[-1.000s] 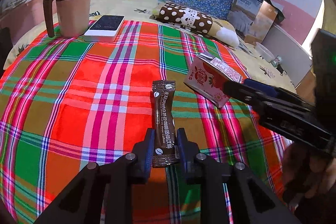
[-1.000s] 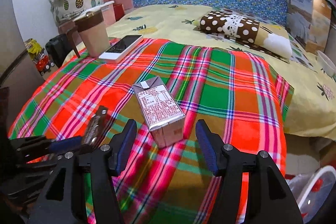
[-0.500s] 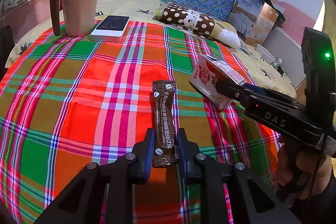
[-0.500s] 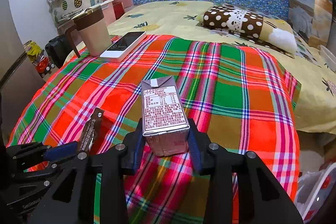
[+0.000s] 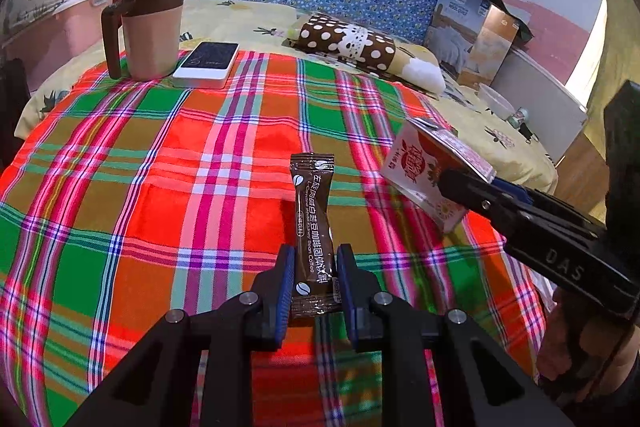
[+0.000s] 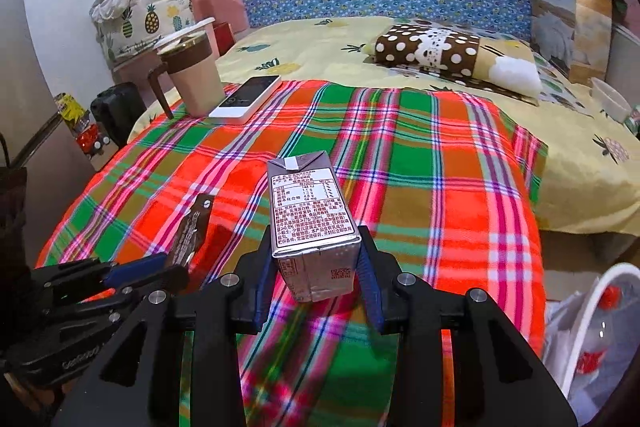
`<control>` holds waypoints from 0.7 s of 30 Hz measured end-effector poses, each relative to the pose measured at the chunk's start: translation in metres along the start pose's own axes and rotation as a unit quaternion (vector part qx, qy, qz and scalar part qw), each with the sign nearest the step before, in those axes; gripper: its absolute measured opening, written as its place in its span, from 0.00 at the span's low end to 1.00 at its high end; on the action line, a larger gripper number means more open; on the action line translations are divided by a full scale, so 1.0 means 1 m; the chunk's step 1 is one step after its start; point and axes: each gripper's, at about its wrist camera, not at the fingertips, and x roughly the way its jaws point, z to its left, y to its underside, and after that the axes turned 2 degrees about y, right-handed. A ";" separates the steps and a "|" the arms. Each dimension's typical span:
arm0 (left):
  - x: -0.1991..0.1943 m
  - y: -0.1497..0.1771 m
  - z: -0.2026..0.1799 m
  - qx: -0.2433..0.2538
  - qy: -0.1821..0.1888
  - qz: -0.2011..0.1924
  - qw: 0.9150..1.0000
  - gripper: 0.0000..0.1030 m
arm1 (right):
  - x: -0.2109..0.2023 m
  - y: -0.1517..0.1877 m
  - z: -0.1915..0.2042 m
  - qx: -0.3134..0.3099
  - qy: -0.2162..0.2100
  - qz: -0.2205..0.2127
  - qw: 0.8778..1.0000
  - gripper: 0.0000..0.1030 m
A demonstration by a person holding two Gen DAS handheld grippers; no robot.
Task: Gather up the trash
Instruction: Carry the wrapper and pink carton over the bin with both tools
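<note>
step: both pickups made, carry pending | left gripper clamped on sachet, above blanket | right gripper clamped on carton, above blanket | next: likely bagged bin right of blanket

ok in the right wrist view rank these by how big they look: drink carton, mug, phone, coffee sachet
Largest to smallest, as they look:
1. drink carton, nearest the camera, so enlarged
2. mug
3. phone and coffee sachet, too alike to rank; the sachet is partly hidden
</note>
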 end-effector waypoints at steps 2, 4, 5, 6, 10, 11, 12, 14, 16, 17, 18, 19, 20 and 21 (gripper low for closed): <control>-0.005 0.002 -0.005 0.004 0.003 -0.003 1.000 0.21 | -0.007 0.003 -0.001 0.003 0.001 -0.004 1.000 0.38; -0.011 0.005 -0.012 0.009 0.006 -0.006 1.000 0.21 | -0.013 0.007 -0.002 0.006 0.002 -0.005 1.000 0.38; -0.014 0.006 -0.014 0.010 0.007 -0.007 1.000 0.21 | -0.017 0.010 -0.003 0.009 0.003 -0.005 1.000 0.38; -0.016 0.006 -0.016 0.012 0.008 -0.008 1.000 0.21 | -0.020 0.012 -0.003 0.011 0.004 -0.007 1.000 0.38; -0.027 0.012 -0.029 0.023 0.013 -0.014 1.000 0.21 | -0.036 0.022 -0.005 0.020 0.006 -0.016 1.000 0.38; -0.030 0.013 -0.032 0.026 0.014 -0.014 0.999 0.21 | -0.040 0.024 -0.006 0.023 0.007 -0.019 1.000 0.38; -0.032 0.015 -0.035 0.027 0.015 -0.015 0.999 0.21 | -0.042 0.026 -0.006 0.025 0.007 -0.021 0.999 0.38; -0.037 0.018 -0.040 0.031 0.016 -0.017 0.999 0.21 | -0.049 0.030 -0.007 0.031 0.008 -0.025 0.999 0.38; -0.040 0.020 -0.044 0.035 0.019 -0.018 0.999 0.21 | -0.056 0.033 -0.008 0.037 0.010 -0.031 0.999 0.38; -0.042 0.022 -0.047 0.038 0.020 -0.019 0.999 0.21 | -0.059 0.034 -0.009 0.038 0.011 -0.033 0.999 0.38; -0.044 0.023 -0.049 0.040 0.022 -0.019 0.999 0.21 | -0.061 0.036 -0.010 0.040 0.013 -0.035 0.998 0.38; -0.045 0.024 -0.051 0.042 0.023 -0.019 0.999 0.21 | -0.063 0.037 -0.010 0.042 0.014 -0.037 0.998 0.38; -0.046 0.025 -0.053 0.044 0.025 -0.020 0.999 0.21 | -0.066 0.038 -0.010 0.045 0.014 -0.039 0.998 0.38; -0.048 0.027 -0.055 0.046 0.027 -0.020 0.998 0.21 | -0.068 0.040 -0.010 0.046 0.015 -0.040 0.998 0.38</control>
